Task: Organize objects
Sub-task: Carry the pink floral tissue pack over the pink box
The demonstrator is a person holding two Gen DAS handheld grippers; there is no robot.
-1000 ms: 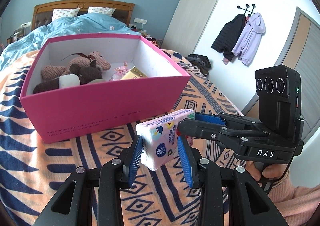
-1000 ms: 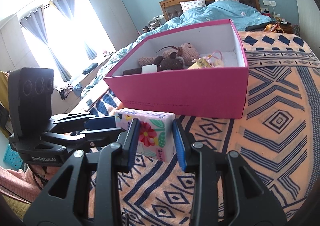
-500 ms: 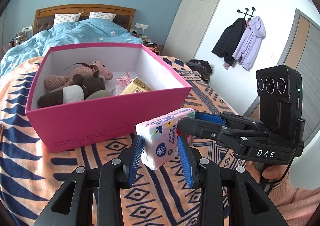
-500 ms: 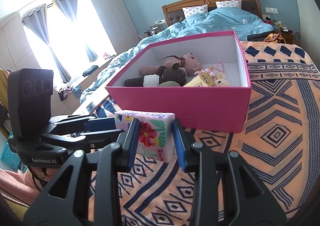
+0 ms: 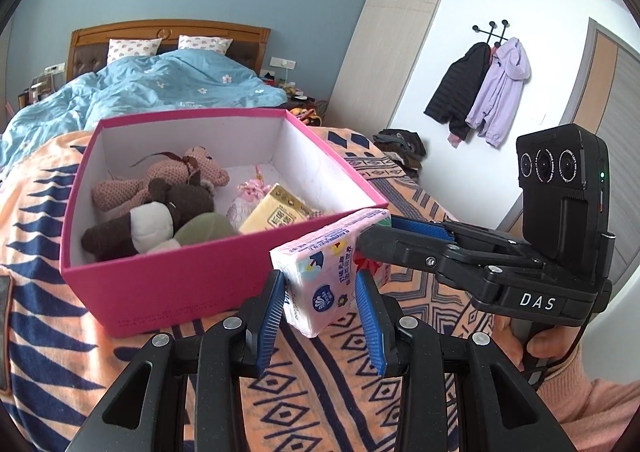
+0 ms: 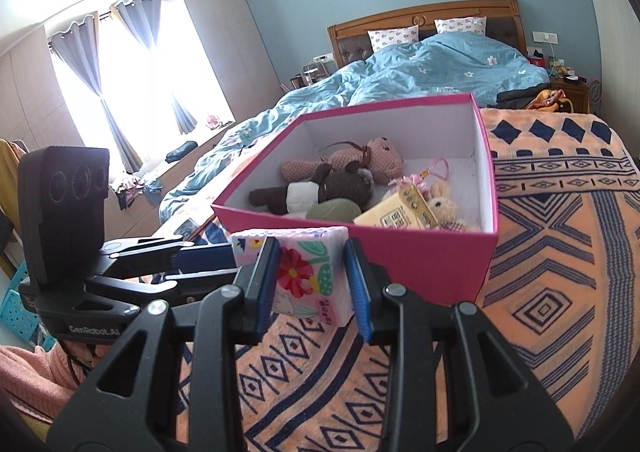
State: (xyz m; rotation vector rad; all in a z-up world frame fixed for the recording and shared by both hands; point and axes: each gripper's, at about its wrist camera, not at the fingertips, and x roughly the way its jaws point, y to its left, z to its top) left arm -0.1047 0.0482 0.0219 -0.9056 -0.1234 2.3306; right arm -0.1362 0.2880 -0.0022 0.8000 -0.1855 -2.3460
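Note:
A pink tissue pack (image 5: 316, 264) with flower prints hangs above the patterned blanket, just in front of the pink box's near wall (image 5: 180, 284). My left gripper (image 5: 320, 284) is shut on one end of the pack. My right gripper (image 6: 311, 252) is shut on the other end (image 6: 304, 276), coming in from the right side in the left wrist view (image 5: 380, 230). The open box (image 6: 420, 264) holds a brown plush toy (image 5: 152, 223), a pink knitted bear (image 5: 172, 175), a yellow packet (image 5: 276, 211) and small trinkets.
The box stands on an orange and navy blanket (image 6: 540, 252) spread over the foot of a bed. A rumpled blue duvet (image 5: 160, 91) lies behind it. Coats (image 5: 480, 87) hang on the wall at the right. A person's hand in a pink sleeve (image 5: 536, 352) grips the right handle.
Both grippers have risen together with the tissue pack still held between them. The box now sits lower in both views and more of its inside shows.

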